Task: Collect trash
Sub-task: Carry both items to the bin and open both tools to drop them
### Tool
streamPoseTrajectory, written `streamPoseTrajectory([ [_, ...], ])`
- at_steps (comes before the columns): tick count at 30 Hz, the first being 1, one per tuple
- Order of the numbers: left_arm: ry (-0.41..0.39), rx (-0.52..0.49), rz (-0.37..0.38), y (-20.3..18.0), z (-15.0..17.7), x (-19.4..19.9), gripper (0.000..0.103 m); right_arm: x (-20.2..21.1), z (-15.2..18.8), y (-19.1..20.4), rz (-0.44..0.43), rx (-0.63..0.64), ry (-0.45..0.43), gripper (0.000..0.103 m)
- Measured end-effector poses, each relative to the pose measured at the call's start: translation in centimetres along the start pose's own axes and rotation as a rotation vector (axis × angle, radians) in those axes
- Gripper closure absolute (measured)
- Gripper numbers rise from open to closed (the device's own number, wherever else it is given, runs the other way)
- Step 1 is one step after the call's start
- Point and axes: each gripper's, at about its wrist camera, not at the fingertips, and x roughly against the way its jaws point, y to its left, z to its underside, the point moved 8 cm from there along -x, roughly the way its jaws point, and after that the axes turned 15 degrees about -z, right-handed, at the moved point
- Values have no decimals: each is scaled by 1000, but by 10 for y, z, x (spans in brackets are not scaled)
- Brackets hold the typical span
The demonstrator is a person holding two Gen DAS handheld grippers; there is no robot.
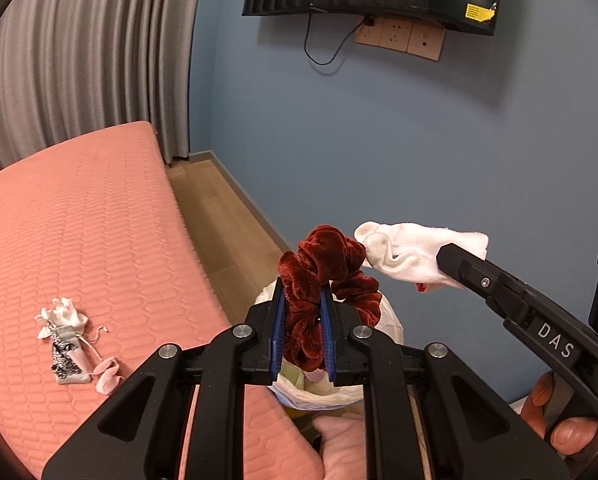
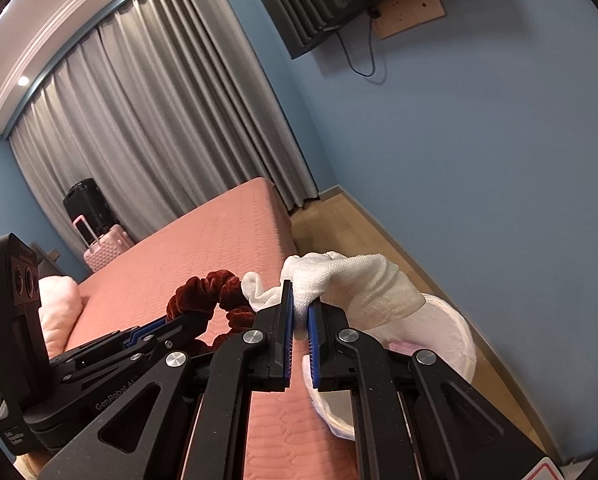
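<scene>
My left gripper [image 1: 302,292] is shut on a dark red velvet scrunchie [image 1: 331,264] and holds it in the air above a bin lined with a white bag [image 1: 319,394] beside the bed. My right gripper [image 2: 300,298] is shut on a white sock [image 2: 355,284], held just right of the scrunchie; the sock also shows in the left wrist view [image 1: 411,256]. The scrunchie [image 2: 211,284] and the bin [image 2: 455,332] show in the right wrist view too. The two held items nearly touch.
A pink quilted bed [image 1: 79,240] fills the left. On it lie a small grey pouch with white scraps [image 1: 69,348]. Wooden floor [image 1: 223,220] runs between bed and blue wall [image 1: 379,140]. A pink suitcase [image 2: 107,244] and black case stand by the grey curtains.
</scene>
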Motion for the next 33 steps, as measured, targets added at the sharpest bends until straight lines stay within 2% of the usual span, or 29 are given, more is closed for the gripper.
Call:
streamPoseTrajectory([
  [3,23,-2,25,-11,1,-8,86,5,1,-11,16,-9,-3,97],
  [11,67,-31,27,-31,4,-27,84,11,-2,-33,51,-20,-5,97],
  [13,74,-24,22,-30,4,-31,77,9,-3,-37,60,-21,-2,97],
  [15,73,-15,19,-29,3,-33,74,6,-2,-39,71,-23,2,97],
  [19,59,-1,1,-27,-1,-33,51,-3,-1,-41,74,-26,14,96],
  [22,43,0,-21,-23,-4,-32,45,-10,-1,-39,77,-23,19,91],
  [33,26,44,-57,0,-6,-26,43,-26,7,-15,57,5,37,79],
])
